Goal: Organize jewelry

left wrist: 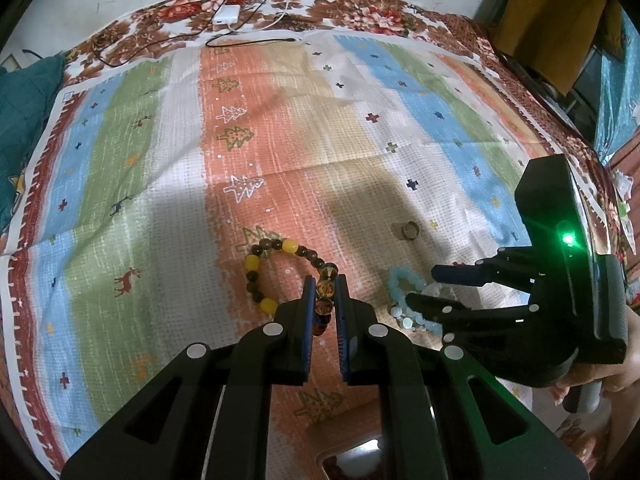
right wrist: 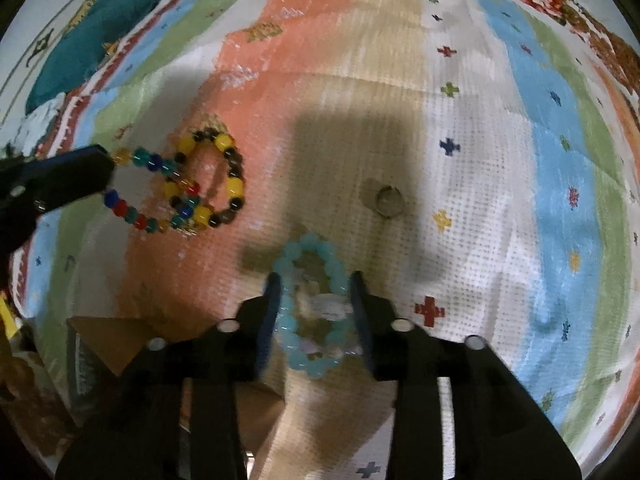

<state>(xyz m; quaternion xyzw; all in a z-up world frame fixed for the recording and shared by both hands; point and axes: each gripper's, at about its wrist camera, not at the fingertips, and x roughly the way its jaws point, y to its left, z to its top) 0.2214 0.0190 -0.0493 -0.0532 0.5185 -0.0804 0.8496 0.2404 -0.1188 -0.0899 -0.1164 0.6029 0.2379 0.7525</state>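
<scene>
My left gripper (left wrist: 324, 286) is shut on a strand of multicoloured glass beads (left wrist: 324, 300), which in the right wrist view (right wrist: 154, 168) hangs from its fingers over a yellow-and-brown bead bracelet (left wrist: 276, 270) lying on the striped cloth (left wrist: 160, 200). My right gripper (right wrist: 316, 280) is open, its fingers either side of a light-blue bead bracelet (right wrist: 310, 308) with a pale bracelet inside it. A small metal ring (right wrist: 388, 200) lies just beyond; it also shows in the left wrist view (left wrist: 409, 231).
A teal cushion (left wrist: 24, 120) lies at the cloth's left edge. A white charger (left wrist: 226, 14) with cables sits at the far edge. A brown cardboard box (right wrist: 120, 344) is near my right gripper's left side.
</scene>
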